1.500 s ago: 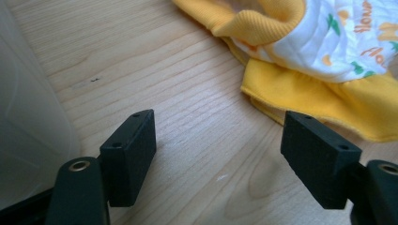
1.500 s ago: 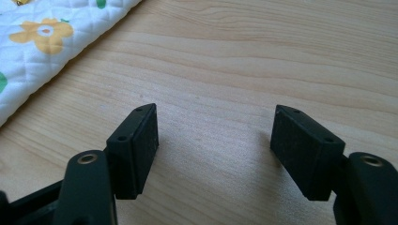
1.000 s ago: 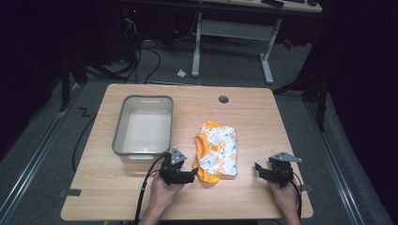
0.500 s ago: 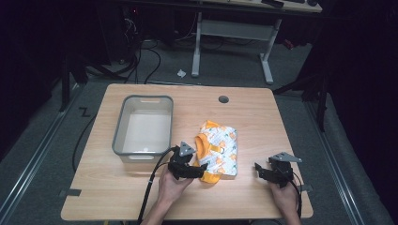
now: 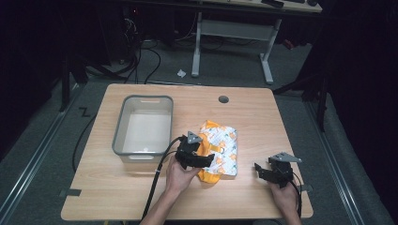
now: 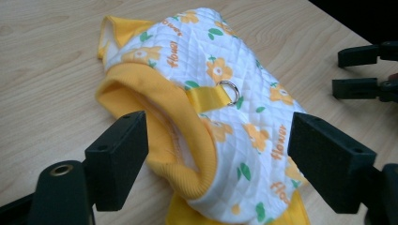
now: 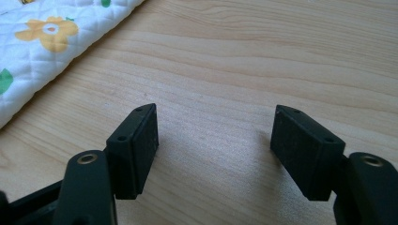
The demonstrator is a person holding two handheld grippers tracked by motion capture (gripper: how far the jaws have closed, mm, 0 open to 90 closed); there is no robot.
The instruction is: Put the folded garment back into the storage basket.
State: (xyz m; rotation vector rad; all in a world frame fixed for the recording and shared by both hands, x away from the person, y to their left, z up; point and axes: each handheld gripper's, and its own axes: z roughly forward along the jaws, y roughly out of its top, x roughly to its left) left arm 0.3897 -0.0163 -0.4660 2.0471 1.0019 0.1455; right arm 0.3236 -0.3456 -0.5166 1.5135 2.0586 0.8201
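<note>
A small quilted white garment (image 5: 219, 149) with orange flowers and yellow trim lies near the middle of the wooden surface (image 5: 244, 112), just right of a clear plastic bin (image 5: 143, 125). The left gripper (image 6: 216, 154) hangs over the garment's near left edge; its jaws have just been opening and stand wide apart astride the yellow ribbed hem, not pressing on it. The right gripper (image 7: 213, 140) sits near the surface's near right corner, apart from the garment, jaws apart with bare wood between them.
</note>
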